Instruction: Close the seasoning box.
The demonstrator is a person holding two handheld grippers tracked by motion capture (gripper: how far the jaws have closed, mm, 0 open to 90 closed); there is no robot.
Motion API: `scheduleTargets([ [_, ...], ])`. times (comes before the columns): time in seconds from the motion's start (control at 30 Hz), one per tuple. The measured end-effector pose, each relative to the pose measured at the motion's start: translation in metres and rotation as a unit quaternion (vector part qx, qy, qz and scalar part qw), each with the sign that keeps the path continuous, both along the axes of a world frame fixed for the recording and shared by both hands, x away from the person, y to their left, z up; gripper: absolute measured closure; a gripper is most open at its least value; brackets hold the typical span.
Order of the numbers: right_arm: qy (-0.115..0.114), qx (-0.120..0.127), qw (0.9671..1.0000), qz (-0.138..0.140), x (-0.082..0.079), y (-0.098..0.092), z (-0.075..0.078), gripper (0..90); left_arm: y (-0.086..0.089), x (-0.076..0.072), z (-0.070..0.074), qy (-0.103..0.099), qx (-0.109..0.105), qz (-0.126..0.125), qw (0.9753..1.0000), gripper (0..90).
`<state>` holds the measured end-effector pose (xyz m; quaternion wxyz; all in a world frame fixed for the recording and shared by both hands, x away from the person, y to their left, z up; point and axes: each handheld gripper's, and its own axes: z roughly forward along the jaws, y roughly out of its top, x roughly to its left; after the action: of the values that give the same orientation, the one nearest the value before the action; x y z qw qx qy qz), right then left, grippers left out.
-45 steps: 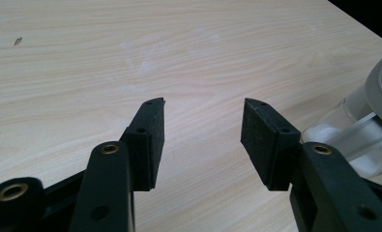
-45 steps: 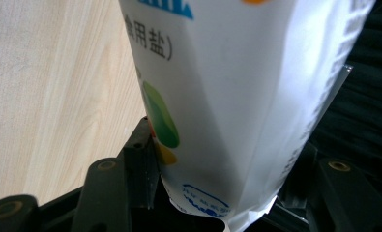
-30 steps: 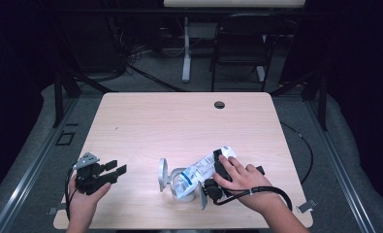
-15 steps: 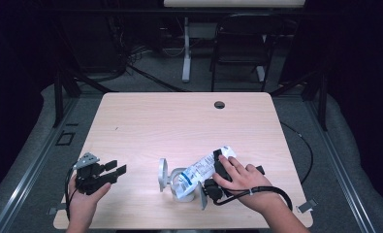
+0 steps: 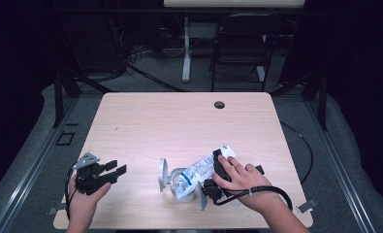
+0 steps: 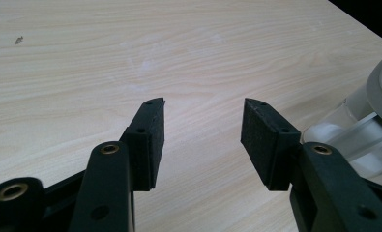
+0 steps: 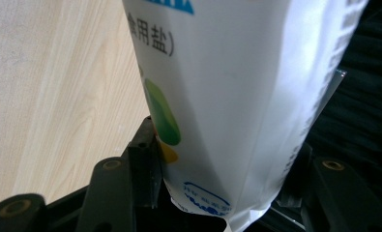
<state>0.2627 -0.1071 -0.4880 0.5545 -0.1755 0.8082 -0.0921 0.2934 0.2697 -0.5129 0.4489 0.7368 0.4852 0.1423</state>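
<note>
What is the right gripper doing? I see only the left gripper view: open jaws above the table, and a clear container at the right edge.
Observer: The right gripper is shut on a white printed bag.
Operator: Where is the bag relative to the container?
Observer: The high view shows it tilted, with its lower end at the container.
Operator: Is there a lid?
Observer: Yes, a grey lid stands on edge at the container's left side.
</note>
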Motion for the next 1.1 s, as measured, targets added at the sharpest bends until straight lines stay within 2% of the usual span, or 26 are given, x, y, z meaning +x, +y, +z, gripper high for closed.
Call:
scheduleTargets([
  [1.1,-0.006,-0.004,1.0,0.003,0.0001,0.0028,0.0024,51.4,0.0008,-0.0002,0.0,-0.002,-0.002,0.002,1.0,51.3],
])
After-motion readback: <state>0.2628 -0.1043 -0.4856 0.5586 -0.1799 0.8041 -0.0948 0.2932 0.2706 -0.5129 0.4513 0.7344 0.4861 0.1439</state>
